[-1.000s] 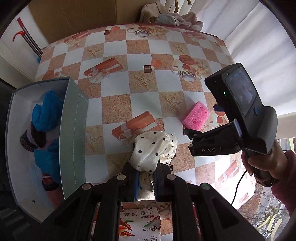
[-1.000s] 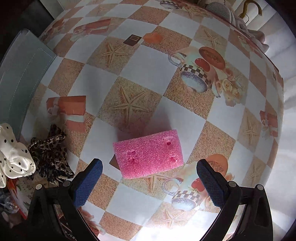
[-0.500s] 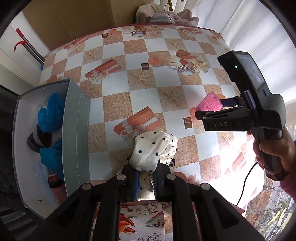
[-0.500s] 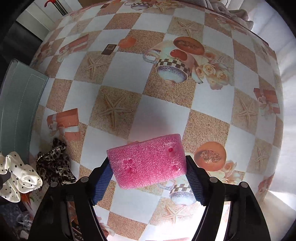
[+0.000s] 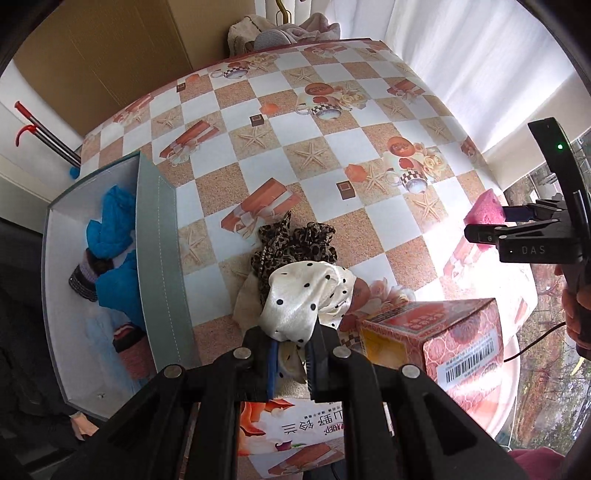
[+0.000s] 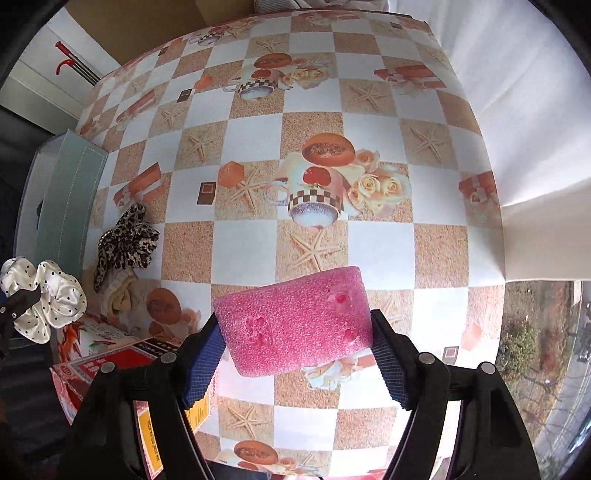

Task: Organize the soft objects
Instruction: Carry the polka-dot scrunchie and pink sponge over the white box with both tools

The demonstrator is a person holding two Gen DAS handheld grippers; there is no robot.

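My left gripper [image 5: 291, 354] is shut on a white polka-dot scrunchie [image 5: 306, 299] and holds it above the table; it also shows in the right wrist view [image 6: 44, 299]. My right gripper [image 6: 295, 350] is shut on a pink sponge [image 6: 295, 321], lifted off the table; the sponge shows at the right in the left wrist view [image 5: 485, 210]. A leopard-print scrunchie [image 5: 295, 240] and a cream one [image 5: 245, 306] lie on the table below the left gripper. An open grey box [image 5: 159, 258] at the left holds blue cloth [image 5: 110, 221] and other soft items.
The table has a checkered starfish cloth [image 6: 317, 147]. A red carton [image 5: 450, 339] and a printed packet [image 5: 295, 432] sit near the front edge. Clothes [image 5: 280, 33] are piled at the far end. A white curtain [image 5: 461, 55] hangs to the right.
My right gripper closed on the pink sponge and lifted it off the table. My left gripper rose and pulled back with the polka-dot scrunchie, uncovering the leopard scrunchie.
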